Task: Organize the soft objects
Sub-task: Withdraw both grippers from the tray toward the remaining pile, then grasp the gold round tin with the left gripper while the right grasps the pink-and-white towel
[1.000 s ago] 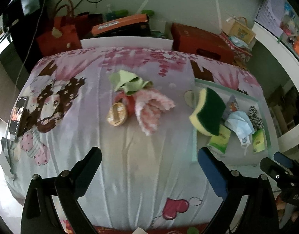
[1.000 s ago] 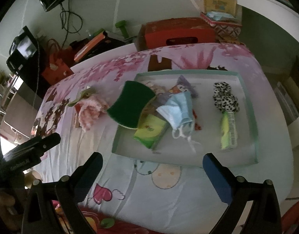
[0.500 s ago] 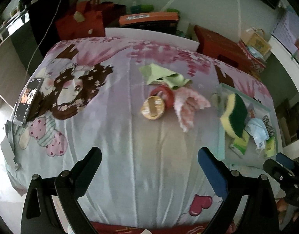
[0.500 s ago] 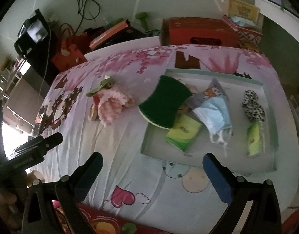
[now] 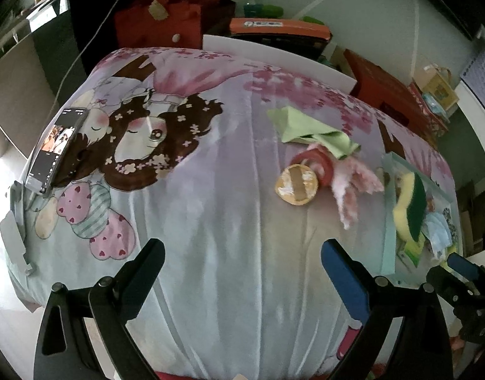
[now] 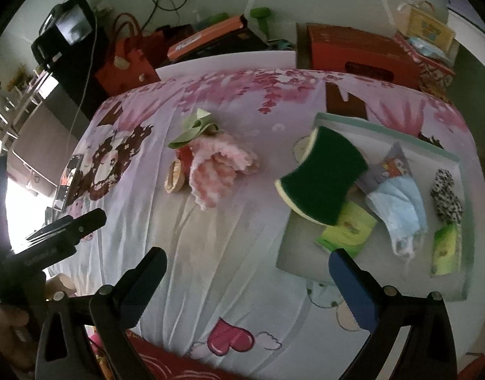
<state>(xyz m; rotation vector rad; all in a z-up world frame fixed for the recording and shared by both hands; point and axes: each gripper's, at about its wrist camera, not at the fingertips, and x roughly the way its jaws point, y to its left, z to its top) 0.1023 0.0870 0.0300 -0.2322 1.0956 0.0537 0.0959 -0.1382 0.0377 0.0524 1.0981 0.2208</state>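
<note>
Spread over the bed is a cartoon-printed sheet (image 6: pixel 229 253), with a shallow pale-green tray (image 6: pixel 457 288) near its right edge already holding a green-and-yellow sponge (image 6: pixel 324 180), a blue face mask (image 6: pixel 400 205) and packets. The left gripper (image 5: pixel 242 272) and right gripper (image 6: pixel 247 277) are both held with jaws spread and empty over the near edge. A pick-up step is judged to be in hand; next, the fluffy pink cloth (image 6: pixel 217 171) or crumpled light-green cloth (image 5: pixel 309 126), lying mid-sheet, must be reached and pinched.

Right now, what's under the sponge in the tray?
The green sponge leans over the tray's left rim, its lower edge overlapping a green packet. A blue face mask lies beside it. Whatever sits directly beneath the sponge is hidden.
</note>
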